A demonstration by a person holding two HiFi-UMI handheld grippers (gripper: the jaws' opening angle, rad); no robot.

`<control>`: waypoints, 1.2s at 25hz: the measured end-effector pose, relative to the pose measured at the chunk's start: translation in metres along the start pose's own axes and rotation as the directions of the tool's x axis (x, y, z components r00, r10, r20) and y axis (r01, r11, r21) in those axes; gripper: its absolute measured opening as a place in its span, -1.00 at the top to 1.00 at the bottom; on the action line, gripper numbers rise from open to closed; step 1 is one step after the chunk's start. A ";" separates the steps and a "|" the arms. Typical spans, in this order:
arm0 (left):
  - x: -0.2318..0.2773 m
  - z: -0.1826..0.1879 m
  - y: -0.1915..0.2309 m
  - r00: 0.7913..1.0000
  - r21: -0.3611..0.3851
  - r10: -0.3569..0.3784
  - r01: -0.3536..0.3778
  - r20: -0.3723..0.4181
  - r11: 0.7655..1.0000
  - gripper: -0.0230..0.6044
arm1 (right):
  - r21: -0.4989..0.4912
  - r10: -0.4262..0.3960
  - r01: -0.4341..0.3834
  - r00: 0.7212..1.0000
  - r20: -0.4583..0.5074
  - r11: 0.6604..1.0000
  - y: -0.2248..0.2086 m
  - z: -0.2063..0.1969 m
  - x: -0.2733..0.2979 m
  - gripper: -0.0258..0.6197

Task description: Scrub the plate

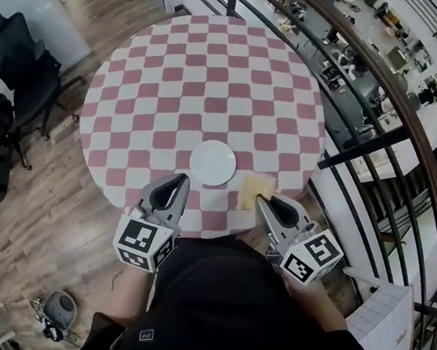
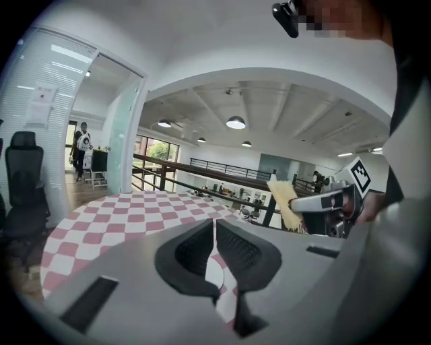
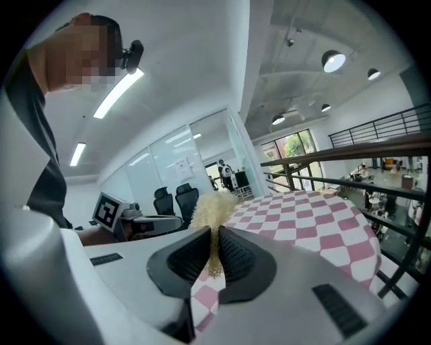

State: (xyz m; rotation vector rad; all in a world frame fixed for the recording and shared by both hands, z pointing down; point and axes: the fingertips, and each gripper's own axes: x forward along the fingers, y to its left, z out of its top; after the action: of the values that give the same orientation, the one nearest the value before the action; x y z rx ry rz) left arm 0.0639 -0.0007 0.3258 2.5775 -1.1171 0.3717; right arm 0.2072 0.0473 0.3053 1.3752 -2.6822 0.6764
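Right gripper (image 1: 264, 205) clenched on flat yellow fibrous scrub pad (image 1: 253, 188); left gripper (image 1: 178, 181) closed, empty. Round white ceramic plate (image 1: 213, 163) lower centre, untouched. Approach step, I judge; next I lower pad onto plate.

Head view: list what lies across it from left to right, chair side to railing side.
In order: black office chair → left tongs → white plate → yellow sponge pinched in the right tongs → dark railing.
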 end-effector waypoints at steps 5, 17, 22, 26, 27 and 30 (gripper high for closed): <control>0.021 -0.020 0.014 0.998 -0.053 0.020 -0.023 -0.061 0.998 0.87 | 0.046 0.039 -0.035 0.994 -0.099 0.998 -0.021 -0.021 0.038 0.80; 0.074 -0.108 0.065 0.976 -0.162 -0.030 -0.006 -0.216 0.987 0.87 | 0.121 0.105 -0.072 0.949 -0.296 0.990 -0.036 -0.095 0.115 0.80; 0.091 -0.139 0.076 0.962 -0.178 -0.049 0.000 -0.269 0.984 0.79 | 0.112 0.100 -0.065 0.935 -0.341 0.992 -0.049 -0.122 0.135 0.80; 0.105 -0.169 0.082 0.942 -0.202 -0.060 -0.009 -0.331 0.979 0.62 | 0.119 0.092 -0.049 0.918 -0.385 0.992 -0.062 -0.147 0.147 0.80; 0.108 -0.175 0.084 0.937 -0.205 -0.061 -0.012 -0.345 0.979 0.60 | 0.116 0.094 -0.051 0.912 -0.399 0.992 -0.064 -0.154 0.151 0.80; 0.115 -0.191 0.086 0.920 -0.203 -0.066 -0.015 -0.386 0.979 0.57 | 0.107 0.097 -0.054 0.889 -0.447 0.993 -0.069 -0.176 0.160 0.80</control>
State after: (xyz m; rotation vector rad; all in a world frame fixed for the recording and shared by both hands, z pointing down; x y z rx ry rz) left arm 0.0546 -0.0609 0.5565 2.2070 -0.9212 0.6936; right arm 0.1389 -0.0390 0.5271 0.9763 -2.3617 0.9981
